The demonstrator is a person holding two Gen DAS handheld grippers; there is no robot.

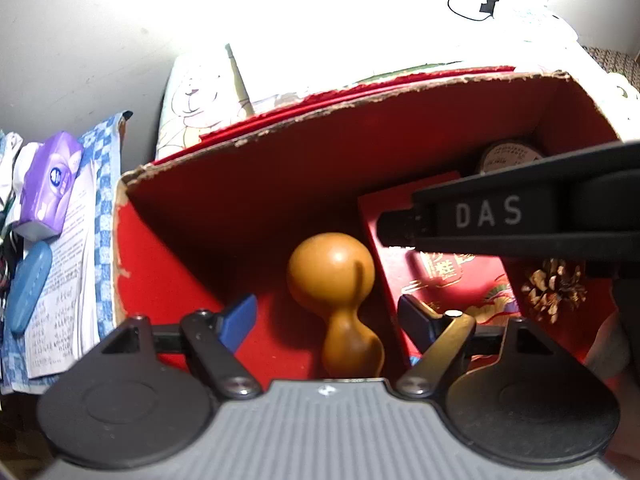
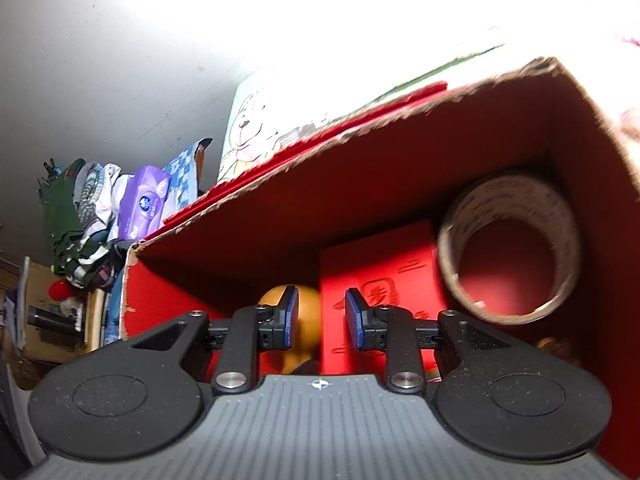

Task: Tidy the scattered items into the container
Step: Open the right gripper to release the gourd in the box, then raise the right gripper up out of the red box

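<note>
Right gripper (image 2: 321,317) parted and empty inside red box (image 2: 400,168), gourd (image 2: 306,320), red envelope (image 2: 384,272), tape roll (image 2: 510,248) beyond

Lying inside the cardboard box (image 1: 132,264): a wooden gourd (image 1: 334,300) at the middle of the floor, a flat gift box (image 1: 452,280) just to its right, a pinecone (image 1: 554,290) further right, beside that gift box. Leaning in the far right corner, behind the gift box: a tape roll (image 2: 508,252), possibly propped against the wall. Sitting outside, left of the cardboard box: a printed leaflet (image 1: 66,280), a tissue pack (image 1: 50,184) resting on its far end, an oblong case (image 1: 28,292) overlapping its left edge. Standing behind the cardboard box: a bear-print bag (image 1: 196,108).
</note>
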